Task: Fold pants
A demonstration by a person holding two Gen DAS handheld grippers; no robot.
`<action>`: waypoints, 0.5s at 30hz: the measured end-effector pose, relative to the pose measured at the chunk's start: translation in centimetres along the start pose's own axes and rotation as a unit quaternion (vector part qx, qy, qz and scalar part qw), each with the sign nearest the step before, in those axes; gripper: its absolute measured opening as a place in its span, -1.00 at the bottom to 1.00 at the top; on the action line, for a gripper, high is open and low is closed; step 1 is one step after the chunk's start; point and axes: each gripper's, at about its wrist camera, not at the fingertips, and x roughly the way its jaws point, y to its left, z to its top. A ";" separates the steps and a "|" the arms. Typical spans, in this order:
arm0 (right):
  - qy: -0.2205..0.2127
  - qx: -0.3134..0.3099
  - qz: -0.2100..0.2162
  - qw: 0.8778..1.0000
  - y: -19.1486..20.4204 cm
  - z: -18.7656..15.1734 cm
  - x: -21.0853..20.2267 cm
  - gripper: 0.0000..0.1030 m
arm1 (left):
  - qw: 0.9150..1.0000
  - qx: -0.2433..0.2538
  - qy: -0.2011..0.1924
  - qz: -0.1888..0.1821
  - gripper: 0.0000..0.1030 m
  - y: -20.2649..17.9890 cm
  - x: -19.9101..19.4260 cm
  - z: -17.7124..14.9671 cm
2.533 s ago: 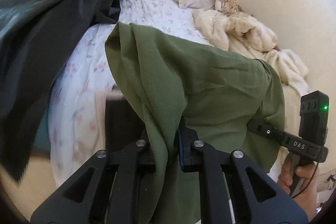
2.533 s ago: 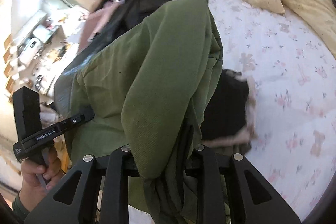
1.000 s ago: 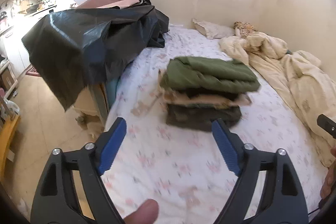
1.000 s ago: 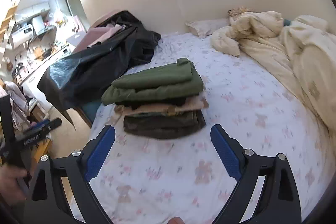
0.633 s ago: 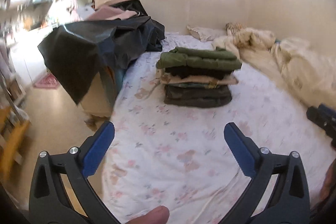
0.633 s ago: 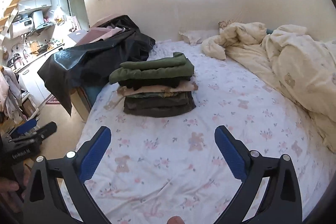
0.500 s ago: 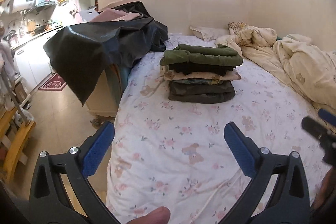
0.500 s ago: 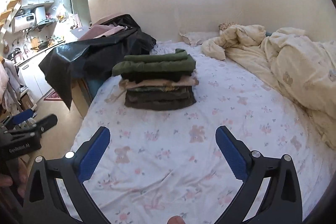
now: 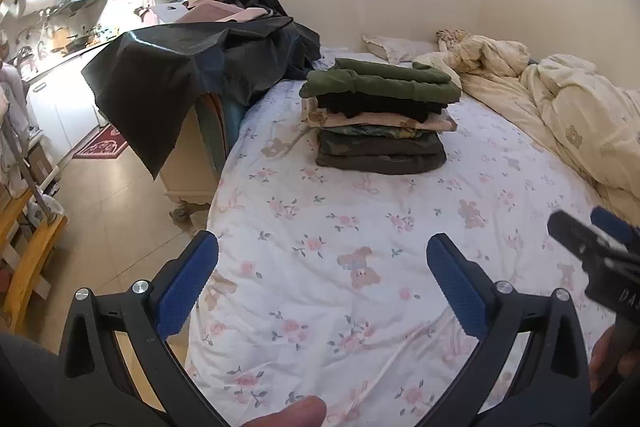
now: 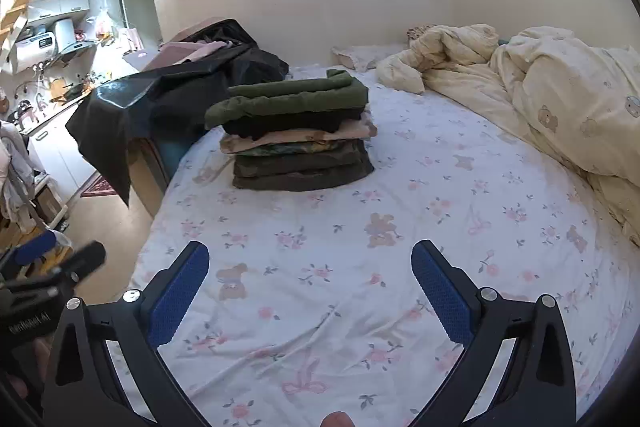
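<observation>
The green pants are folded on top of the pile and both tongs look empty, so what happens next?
Probably fetch another garment. The green pants already lie folded atop the stack, and the left tongs and right tongs gape empty above bare sheet. No unfolded pants are clearly visible.

My left gripper [image 9: 322,255] has black triangular-cutout arms, silver screws at the joints and blue dimpled pads [image 9: 186,285]. My right gripper [image 10: 310,263] is built the same, and its black body carries white lettering where it shows at the far right of the left view. A fingertip [image 9: 292,413] pokes in at the near edge.
</observation>
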 end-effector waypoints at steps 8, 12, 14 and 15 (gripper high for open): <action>0.008 0.001 -0.006 1.000 -0.7 -0.4 0.3 1.00 | 1.000 0.003 0.006 -0.012 0.99 -1.1 0.6 0.1; 0.007 0.008 -0.007 1.000 -1.0 -0.3 0.2 1.00 | 1.000 0.004 0.008 -0.014 1.00 -1.2 0.6 0.0; 0.005 0.008 -0.007 1.000 -1.0 -0.2 0.1 1.00 | 1.000 0.001 0.009 -0.014 0.99 -1.0 0.6 0.0; 0.004 0.008 -0.007 1.000 -1.0 -0.2 0.1 1.00 | 1.000 0.000 0.008 -0.014 0.99 -1.0 0.5 0.0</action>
